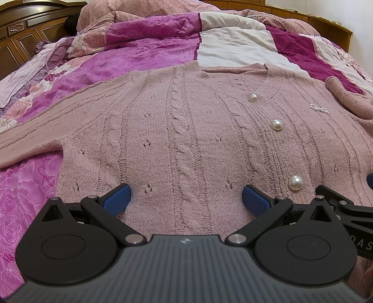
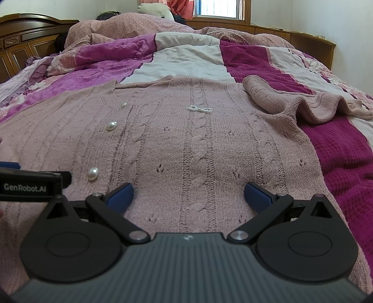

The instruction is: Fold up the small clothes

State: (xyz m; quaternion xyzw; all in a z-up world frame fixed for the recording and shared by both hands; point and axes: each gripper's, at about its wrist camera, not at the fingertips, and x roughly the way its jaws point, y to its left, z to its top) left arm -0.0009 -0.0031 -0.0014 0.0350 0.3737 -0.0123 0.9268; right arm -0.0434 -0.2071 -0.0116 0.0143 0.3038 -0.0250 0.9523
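A dusty-pink cable-knit cardigan [image 1: 186,130] with pearl buttons [image 1: 276,124] lies flat, front up, on the bed. It also shows in the right wrist view [image 2: 198,144]. My left gripper [image 1: 186,198] is open over its lower left half, blue pads [image 1: 117,198] wide apart just above the knit. My right gripper [image 2: 190,194] is open over the lower right half. The left sleeve [image 1: 35,137] stretches out to the left. The right sleeve [image 2: 303,102] lies bunched at the upper right. A small pearl bow [image 2: 199,108] sits on the chest.
The bed is covered by a purple, white and maroon patchwork quilt [image 2: 338,163]. A rumpled pink duvet [image 2: 130,25] lies at the far end. A dark wooden headboard [image 2: 21,39] stands at the left. A window [image 2: 219,9] is behind. The other gripper's body [image 2: 28,186] shows at my left edge.
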